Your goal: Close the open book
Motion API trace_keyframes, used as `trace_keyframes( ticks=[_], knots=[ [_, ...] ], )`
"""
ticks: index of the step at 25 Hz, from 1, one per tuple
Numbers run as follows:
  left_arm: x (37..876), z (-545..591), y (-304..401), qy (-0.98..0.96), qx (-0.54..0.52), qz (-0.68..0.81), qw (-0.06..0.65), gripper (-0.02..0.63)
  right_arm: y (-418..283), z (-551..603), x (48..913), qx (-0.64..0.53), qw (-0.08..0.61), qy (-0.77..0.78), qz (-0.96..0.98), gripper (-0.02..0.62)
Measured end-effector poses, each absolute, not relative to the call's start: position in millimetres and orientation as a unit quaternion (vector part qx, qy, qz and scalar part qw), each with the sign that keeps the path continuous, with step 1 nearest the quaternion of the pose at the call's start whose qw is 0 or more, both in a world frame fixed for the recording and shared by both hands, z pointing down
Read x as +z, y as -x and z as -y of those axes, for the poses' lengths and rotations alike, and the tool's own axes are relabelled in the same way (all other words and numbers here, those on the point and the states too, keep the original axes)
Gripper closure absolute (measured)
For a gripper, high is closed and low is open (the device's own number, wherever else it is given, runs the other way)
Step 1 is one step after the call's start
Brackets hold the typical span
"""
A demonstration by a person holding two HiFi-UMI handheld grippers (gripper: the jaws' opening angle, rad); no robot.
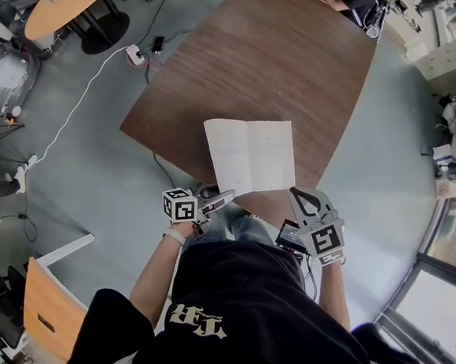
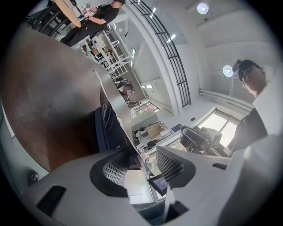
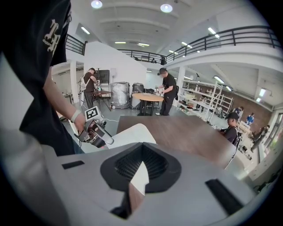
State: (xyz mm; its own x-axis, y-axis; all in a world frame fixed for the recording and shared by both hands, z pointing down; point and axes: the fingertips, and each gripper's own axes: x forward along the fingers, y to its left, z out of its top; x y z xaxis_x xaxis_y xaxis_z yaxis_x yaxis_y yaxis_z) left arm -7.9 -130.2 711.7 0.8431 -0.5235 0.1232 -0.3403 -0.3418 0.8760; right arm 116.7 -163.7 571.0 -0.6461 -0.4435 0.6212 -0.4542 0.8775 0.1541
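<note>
The open white-paged book (image 1: pixel 249 155) on the brown wooden surface (image 1: pixel 282 69) looks thin, light and floppy, so an outer-edge pinch suits it; the left tongs (image 1: pixel 222 199) gape empty and the right tongs (image 1: pixel 296 193) sit closed, empty.

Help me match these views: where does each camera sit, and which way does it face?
Head view: on the head, steeply down onto open book and table; shirt, arms, left gripper, right gripper.
Left gripper view: on that gripper, tilted, along the table's edge; own jaws, shirt.
Right gripper view: on that gripper, across the table; own jaws, left arm.
All share the table.
</note>
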Motion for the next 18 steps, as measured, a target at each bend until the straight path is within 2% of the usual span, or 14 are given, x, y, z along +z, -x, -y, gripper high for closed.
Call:
trace_keyframes(
  ticks=[8, 18],
  knots=[
    [690, 132, -19, -0.834, -0.087, 0.222, 0.498, 0.374, -123, 166, 564, 0.034, 0.302, -0.271, 0.913, 0.607],
    [680, 148, -59, -0.852, -0.062, 0.178, 0.489, 0.373, -155, 170, 559, 0.042, 0.294, -0.310, 0.903, 0.607]
  ],
)
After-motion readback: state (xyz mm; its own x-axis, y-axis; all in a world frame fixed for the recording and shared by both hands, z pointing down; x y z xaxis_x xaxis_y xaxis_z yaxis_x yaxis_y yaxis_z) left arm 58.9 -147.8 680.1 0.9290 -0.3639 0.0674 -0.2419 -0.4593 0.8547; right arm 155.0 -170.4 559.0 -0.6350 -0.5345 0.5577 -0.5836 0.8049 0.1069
